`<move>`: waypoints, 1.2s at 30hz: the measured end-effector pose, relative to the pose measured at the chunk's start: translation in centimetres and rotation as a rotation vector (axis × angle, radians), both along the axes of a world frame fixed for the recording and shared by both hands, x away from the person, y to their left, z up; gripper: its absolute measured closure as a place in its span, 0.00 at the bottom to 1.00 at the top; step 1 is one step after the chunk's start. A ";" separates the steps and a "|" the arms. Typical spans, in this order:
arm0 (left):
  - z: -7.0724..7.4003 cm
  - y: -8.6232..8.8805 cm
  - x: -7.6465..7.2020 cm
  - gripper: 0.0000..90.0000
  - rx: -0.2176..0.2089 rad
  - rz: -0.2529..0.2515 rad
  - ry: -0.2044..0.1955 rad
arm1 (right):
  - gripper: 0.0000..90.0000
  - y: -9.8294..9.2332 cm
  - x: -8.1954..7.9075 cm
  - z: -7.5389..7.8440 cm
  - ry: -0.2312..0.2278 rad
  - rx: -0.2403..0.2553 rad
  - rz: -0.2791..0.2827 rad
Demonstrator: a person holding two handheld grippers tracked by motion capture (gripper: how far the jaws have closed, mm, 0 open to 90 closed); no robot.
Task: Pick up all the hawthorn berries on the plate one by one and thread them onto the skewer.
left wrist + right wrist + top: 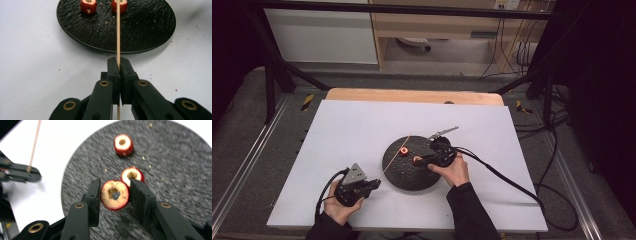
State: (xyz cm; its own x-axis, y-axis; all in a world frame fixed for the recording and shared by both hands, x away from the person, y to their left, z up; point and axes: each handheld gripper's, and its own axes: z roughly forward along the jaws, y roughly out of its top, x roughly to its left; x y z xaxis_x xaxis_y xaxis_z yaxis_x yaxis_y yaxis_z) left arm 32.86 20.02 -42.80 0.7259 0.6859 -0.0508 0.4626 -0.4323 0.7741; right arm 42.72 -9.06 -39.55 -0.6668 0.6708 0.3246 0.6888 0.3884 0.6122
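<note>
Right gripper [113, 195] clamping cored fruit ring [115, 194] over black plate [175, 157], left gripper [119, 65] pinching skewer [118, 32] near plate edge.

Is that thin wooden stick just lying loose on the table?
No, the left hand-held gripper has its jaws shut on the stick, which points out over the black plate.

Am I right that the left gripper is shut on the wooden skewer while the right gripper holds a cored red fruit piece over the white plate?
Nearly: the plate is black, not white, as the right gripper view shows. The left gripper is shut on the skewer, and the right gripper does hold a cored red fruit piece.
</note>
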 end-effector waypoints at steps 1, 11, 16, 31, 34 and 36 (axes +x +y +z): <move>0.0 0.0 0.0 0.98 -0.002 0.003 0.000 | 0.69 0.0 -0.1 0.1 -0.020 0.020 -0.009; 0.1 0.2 -0.1 0.98 -0.022 0.025 -0.006 | 0.69 -0.1 -1.5 -0.1 -0.110 0.277 -0.104; 0.0 0.3 -0.1 0.98 -0.038 0.047 -0.006 | 0.69 -0.3 -1.9 -1.4 -0.141 0.394 -0.181; -0.1 0.1 -0.4 0.98 -0.070 0.078 -0.006 | 0.69 -0.5 -2.7 -1.5 -0.236 0.572 -0.305; -0.1 0.0 -0.5 0.98 -0.077 0.080 -0.005 | 0.69 -0.6 -2.6 -1.2 -0.238 0.598 -0.315; 0.0 -0.1 -0.6 0.98 -0.081 0.081 -0.005 | 0.69 -0.8 -2.4 -0.7 -0.255 0.627 -0.340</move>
State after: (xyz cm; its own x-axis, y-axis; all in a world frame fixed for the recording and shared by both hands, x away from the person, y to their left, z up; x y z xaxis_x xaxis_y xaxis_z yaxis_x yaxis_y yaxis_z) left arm 32.27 19.90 -42.83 0.6684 0.7363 -0.1051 0.4895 -0.3291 0.8075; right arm 40.33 -9.89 -40.27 -0.5618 0.5933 0.5765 0.5157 -0.2936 0.8049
